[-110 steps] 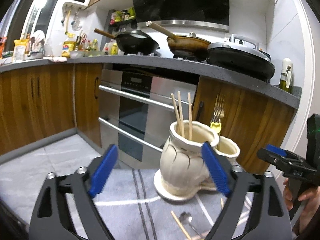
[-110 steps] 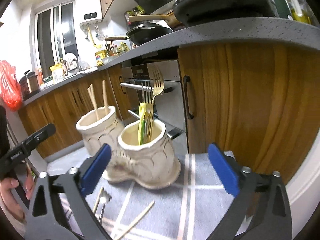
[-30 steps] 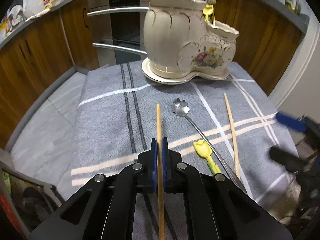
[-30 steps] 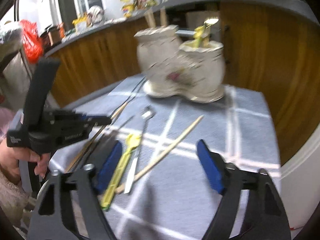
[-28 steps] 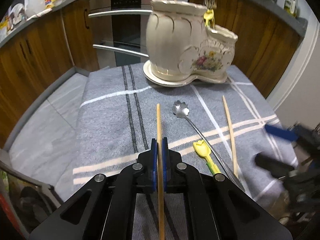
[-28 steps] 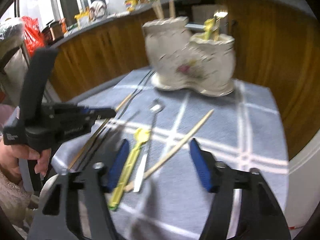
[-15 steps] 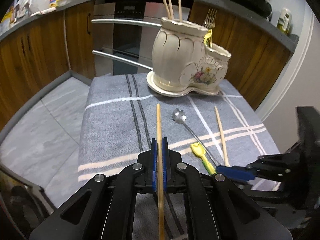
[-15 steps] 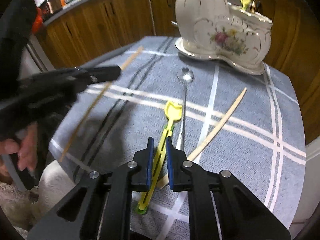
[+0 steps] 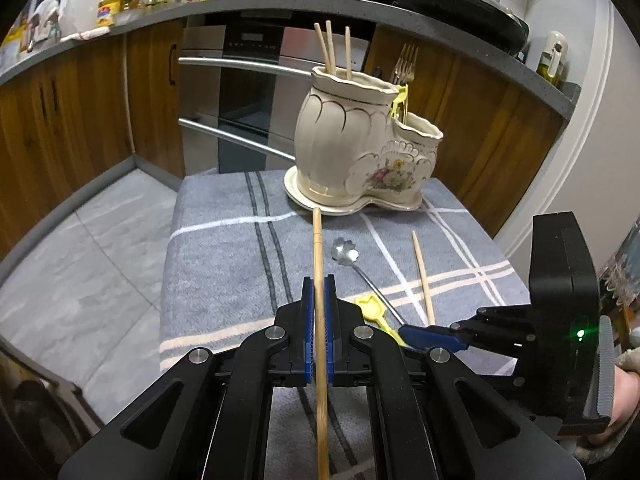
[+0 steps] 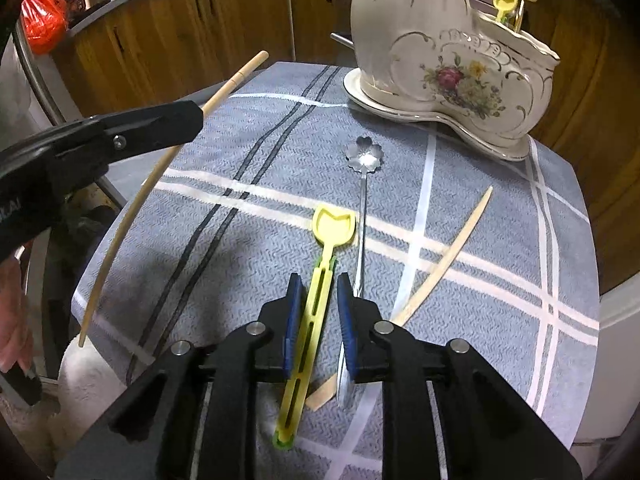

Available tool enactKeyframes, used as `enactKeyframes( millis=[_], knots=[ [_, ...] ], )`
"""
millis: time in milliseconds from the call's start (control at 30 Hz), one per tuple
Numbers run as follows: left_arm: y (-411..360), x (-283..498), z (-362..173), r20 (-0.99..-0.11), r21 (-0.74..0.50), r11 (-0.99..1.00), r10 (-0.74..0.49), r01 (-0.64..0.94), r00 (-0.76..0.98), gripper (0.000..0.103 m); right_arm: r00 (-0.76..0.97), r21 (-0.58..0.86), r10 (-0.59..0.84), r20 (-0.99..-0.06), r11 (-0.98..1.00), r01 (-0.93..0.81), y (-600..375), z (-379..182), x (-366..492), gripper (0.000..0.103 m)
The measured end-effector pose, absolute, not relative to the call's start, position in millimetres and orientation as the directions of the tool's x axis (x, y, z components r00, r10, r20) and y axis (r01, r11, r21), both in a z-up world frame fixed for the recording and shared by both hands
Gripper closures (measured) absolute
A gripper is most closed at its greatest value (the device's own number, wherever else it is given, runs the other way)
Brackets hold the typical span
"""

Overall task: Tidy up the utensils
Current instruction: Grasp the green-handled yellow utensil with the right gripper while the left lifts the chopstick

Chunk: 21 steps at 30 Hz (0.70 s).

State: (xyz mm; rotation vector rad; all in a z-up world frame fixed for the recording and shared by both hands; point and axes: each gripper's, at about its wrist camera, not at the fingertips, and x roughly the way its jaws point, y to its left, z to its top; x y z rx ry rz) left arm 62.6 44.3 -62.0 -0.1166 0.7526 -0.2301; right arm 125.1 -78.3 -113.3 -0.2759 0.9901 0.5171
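My left gripper (image 9: pixel 318 280) is shut on a wooden chopstick (image 9: pixel 317 240), held above the cloth and aimed toward the cream ceramic holder (image 9: pixel 360 144). The holder's tall pot has three chopsticks; its low pot has forks. My right gripper (image 10: pixel 318 280) is low over the cloth, jaws opening, with the handle of the yellow tulip-headed utensil (image 10: pixel 334 226) between the pads and a small gap on each side. A flower-headed silver spoon (image 10: pixel 364 154) and a loose chopstick (image 10: pixel 452 256) lie just to its right.
A grey striped cloth (image 10: pixel 520 280) covers the small table. Wooden cabinets (image 9: pixel 80 112) and an oven (image 9: pixel 244 92) stand behind the holder. The table's edge drops off near both hands.
The right gripper swung down over the yellow utensil and its wide jaws narrowed around the handle, then spread slightly. The left gripper rose a little with its chopstick.
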Motion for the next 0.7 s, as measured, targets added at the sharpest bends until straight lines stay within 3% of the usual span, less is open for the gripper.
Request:
enactKeyframes(
  millis=[100, 167, 433, 700],
  knots=[
    [46.4, 62.9, -62.2, -0.663, -0.186, 0.970, -0.242, 0.157, 0.708, 0.098, 0.447, 0.006, 0.298, -0.844, 0.836, -0.548, -76.8, -114.2, 126.9, 0.086],
    [46.8, 63.7, -62.8, -0.664, -0.186, 0.971, -0.239, 0.153, 0.708, 0.098, 0.450, 0.010, 0.307, -0.839, 0.835, -0.550, -80.5, -112.0, 123.7, 0.093],
    [47.8, 64.1, -59.0, -0.646, -0.196, 0.968, -0.247, 0.156, 0.722, 0.098, 0.487, 0.106, 0.427, -0.762, 0.823, -0.558, -105.5, -86.6, 119.5, 0.093],
    [43.2, 67.5, -45.6, -0.592, -0.207, 0.961, -0.271, 0.181, 0.759, 0.098, 0.589, 0.159, 0.515, -0.623, 0.820, -0.550, -137.0, -50.8, 128.9, 0.093]
  ],
)
